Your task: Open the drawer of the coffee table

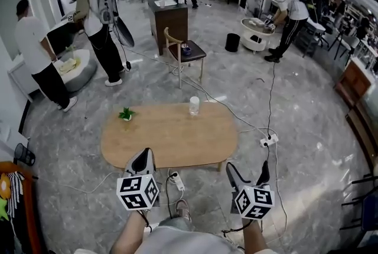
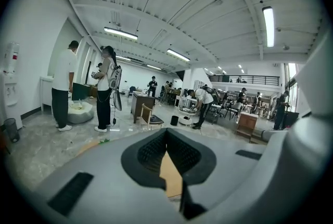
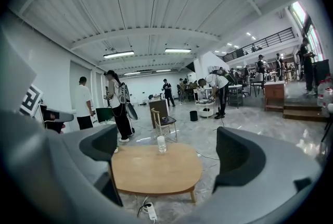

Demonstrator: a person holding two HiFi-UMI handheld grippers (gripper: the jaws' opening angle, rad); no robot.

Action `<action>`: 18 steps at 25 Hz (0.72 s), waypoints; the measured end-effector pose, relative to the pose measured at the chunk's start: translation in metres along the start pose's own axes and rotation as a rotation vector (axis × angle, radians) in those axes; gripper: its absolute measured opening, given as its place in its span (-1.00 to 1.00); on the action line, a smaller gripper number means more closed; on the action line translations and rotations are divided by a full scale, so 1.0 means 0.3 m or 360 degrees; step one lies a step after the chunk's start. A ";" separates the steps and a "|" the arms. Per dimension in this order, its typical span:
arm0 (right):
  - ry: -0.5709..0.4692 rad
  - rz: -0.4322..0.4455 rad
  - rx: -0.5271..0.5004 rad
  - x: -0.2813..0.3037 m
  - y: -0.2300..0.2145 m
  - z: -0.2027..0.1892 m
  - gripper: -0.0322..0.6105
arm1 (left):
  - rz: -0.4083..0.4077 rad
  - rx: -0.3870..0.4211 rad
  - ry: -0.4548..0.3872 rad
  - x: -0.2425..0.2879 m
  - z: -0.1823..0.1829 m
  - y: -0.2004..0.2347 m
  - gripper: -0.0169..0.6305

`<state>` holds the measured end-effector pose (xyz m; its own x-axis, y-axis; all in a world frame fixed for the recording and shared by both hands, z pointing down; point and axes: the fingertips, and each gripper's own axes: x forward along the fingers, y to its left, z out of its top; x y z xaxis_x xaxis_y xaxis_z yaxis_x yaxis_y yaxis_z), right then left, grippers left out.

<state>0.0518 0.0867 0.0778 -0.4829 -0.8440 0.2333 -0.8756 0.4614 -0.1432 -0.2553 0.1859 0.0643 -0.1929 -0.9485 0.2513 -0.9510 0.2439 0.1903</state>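
Observation:
The oval wooden coffee table (image 1: 168,134) stands on the marble floor just ahead of me. A glass (image 1: 194,106) sits at its far edge and a small green plant (image 1: 126,113) at its far left. No drawer shows in any view. My left gripper (image 1: 143,158) hovers over the table's near edge, shut and empty; in the left gripper view only a sliver of the table (image 2: 170,173) shows below the left gripper (image 2: 166,132). My right gripper (image 1: 247,173) hangs open just short of the table's near right corner. The right gripper (image 3: 166,152) frames the table (image 3: 156,171) and the glass (image 3: 162,144).
A white power strip (image 1: 175,181) and cables lie on the floor under the table's near edge; a second strip (image 1: 269,140) lies to the right. A wooden chair (image 1: 186,55) and a dark cabinet (image 1: 168,16) stand beyond. Several people work farther back.

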 end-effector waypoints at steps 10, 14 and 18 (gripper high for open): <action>-0.0026 -0.0040 0.0011 0.399 0.022 0.135 0.93 | -0.0053 0.0023 0.0005 0.406 0.152 0.102 -0.97; 0.0006 -0.0037 0.0004 0.494 0.037 0.147 0.93 | -0.0074 0.0024 0.0022 0.506 0.170 0.120 -0.97; 0.0046 -0.0005 -0.0015 0.577 0.032 0.143 0.93 | -0.0050 0.0011 0.0048 0.567 0.158 0.135 -0.97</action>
<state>-0.0398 -0.0665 0.0756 -0.4800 -0.8375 0.2612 -0.8772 0.4613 -0.1331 -0.3381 0.0249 0.0696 -0.1557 -0.9491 0.2737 -0.9581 0.2126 0.1920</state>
